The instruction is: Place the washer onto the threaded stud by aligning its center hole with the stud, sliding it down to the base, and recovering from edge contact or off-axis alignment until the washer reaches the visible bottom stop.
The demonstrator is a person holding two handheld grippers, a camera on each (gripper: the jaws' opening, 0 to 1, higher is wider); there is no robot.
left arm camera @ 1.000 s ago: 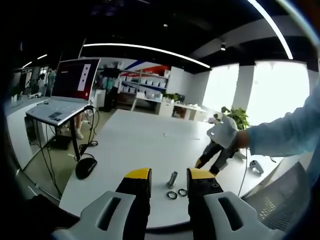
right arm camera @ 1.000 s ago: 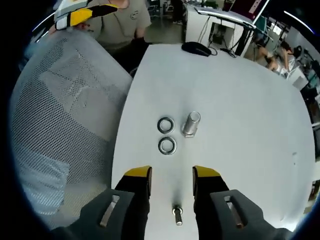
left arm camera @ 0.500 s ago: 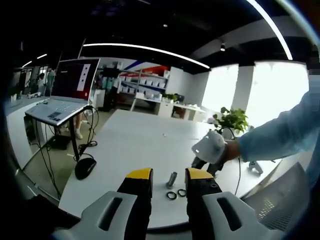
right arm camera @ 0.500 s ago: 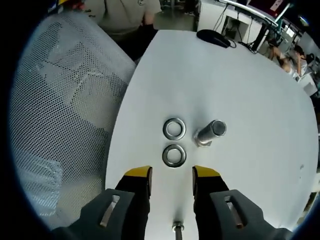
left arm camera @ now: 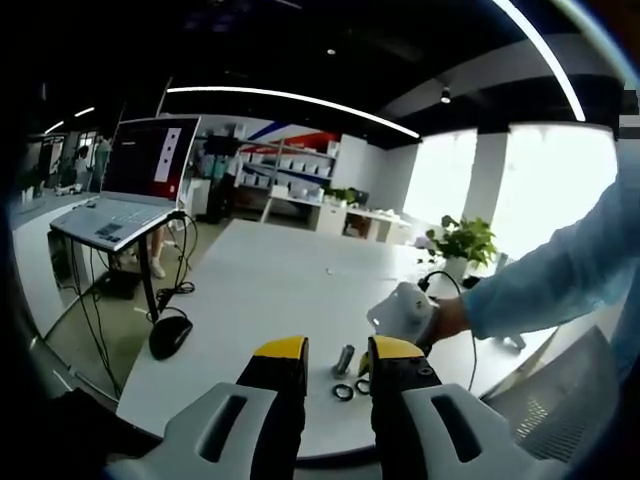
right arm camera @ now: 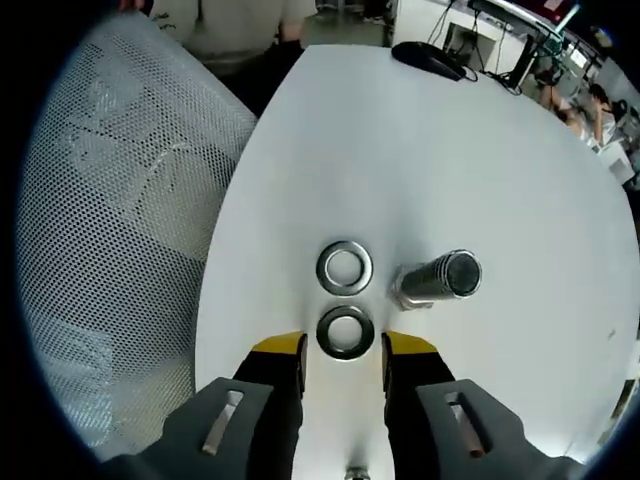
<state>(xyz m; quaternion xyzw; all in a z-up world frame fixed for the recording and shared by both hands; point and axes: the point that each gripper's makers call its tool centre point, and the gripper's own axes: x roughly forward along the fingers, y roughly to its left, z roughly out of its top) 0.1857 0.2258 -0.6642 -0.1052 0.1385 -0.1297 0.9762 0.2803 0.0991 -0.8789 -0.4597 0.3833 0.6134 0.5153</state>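
in the right gripper view a mesh chair back (right arm camera: 110, 220) fills the left side, beside the white table (right arm camera: 520, 180). at lower centre the right gripper (right arm camera: 342, 356) hangs with its jaws spread, straddling the near washer (right arm camera: 345, 331), apparently lined up to pinch it by its rim. a second washer (right arm camera: 345, 267) lies flat just above it. right of both stands the threaded stud (right arm camera: 438, 279), upright and bare, so nothing is seated yet. in the left gripper view the left gripper (left arm camera: 337, 352) waits at bottom centre, jaws apart and empty, probably kept back to leave room.
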